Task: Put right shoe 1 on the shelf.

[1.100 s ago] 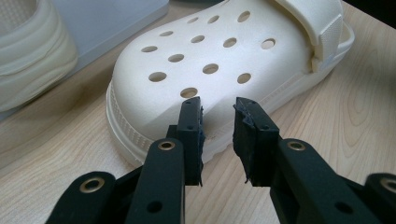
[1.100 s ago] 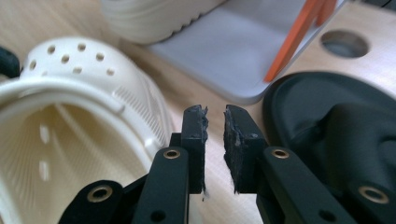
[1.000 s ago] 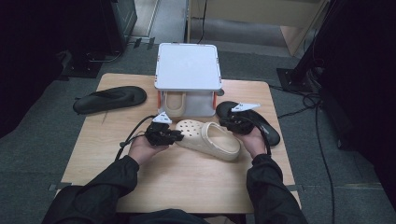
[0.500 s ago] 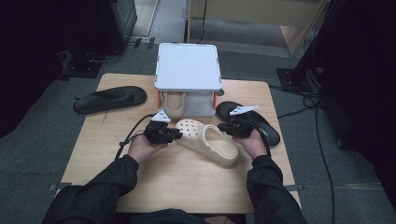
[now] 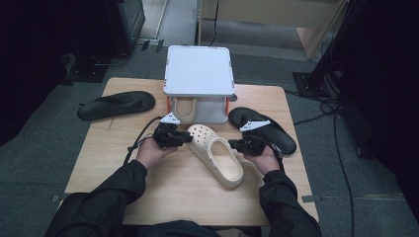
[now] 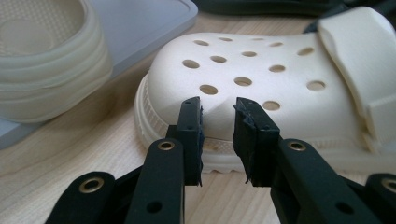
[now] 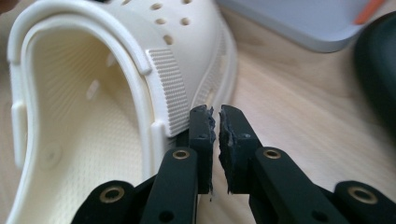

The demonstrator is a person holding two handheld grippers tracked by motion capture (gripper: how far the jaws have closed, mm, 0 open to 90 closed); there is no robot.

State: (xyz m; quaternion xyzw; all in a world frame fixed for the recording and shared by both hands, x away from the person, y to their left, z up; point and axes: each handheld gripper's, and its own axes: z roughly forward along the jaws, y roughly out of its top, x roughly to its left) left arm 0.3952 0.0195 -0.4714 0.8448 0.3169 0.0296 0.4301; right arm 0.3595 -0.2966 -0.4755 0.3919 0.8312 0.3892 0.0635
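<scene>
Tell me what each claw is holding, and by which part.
Right claw: shut, nothing between its jaws, beside the cream clog's side. Left claw: jaws apart at the clog's toe; whether they pinch it cannot be told.

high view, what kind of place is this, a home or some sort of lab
Probably a lab or recording studio: a small wooden table stands alone on grey carpet, black curtains hang at the sides, and cables trail over the floor.

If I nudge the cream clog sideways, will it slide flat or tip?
The clog likely slides flat: its wide sole rests on the table. It looks like light foam, so a small push may spin it. The holed upper probably flexes under the tongs.
</scene>
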